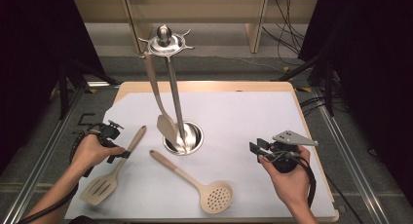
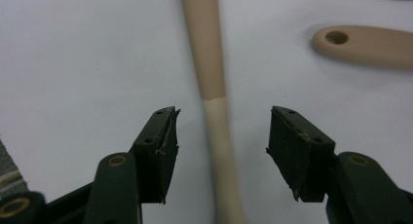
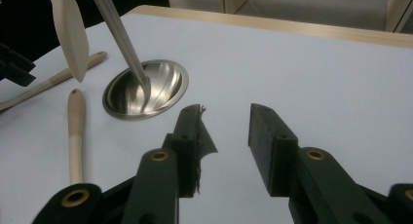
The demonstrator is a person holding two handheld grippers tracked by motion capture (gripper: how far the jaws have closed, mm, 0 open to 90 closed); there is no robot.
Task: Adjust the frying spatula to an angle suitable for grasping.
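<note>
A beige slotted spatula (image 1: 113, 169) lies on the white table at the left. My left gripper (image 1: 120, 154) is low over its handle (image 2: 215, 118), jaws open on either side of it, and the pads stand apart from it. A beige skimmer spoon (image 1: 196, 179) lies near the front middle; its handle end (image 2: 361, 45) has a hole. A third beige utensil (image 1: 158, 96) hangs from the metal stand (image 1: 171, 83). My right gripper (image 1: 255, 149) is held at the right, open with nothing between its fingers (image 3: 226, 122).
The stand's round steel base (image 1: 183, 138) sits mid-table, its pole (image 3: 118, 35) leaning up from the base (image 3: 146, 90). Bare white table surface (image 1: 243, 112) stretches between the stand and my right hand. Black curtains and cables lie beyond the table edges.
</note>
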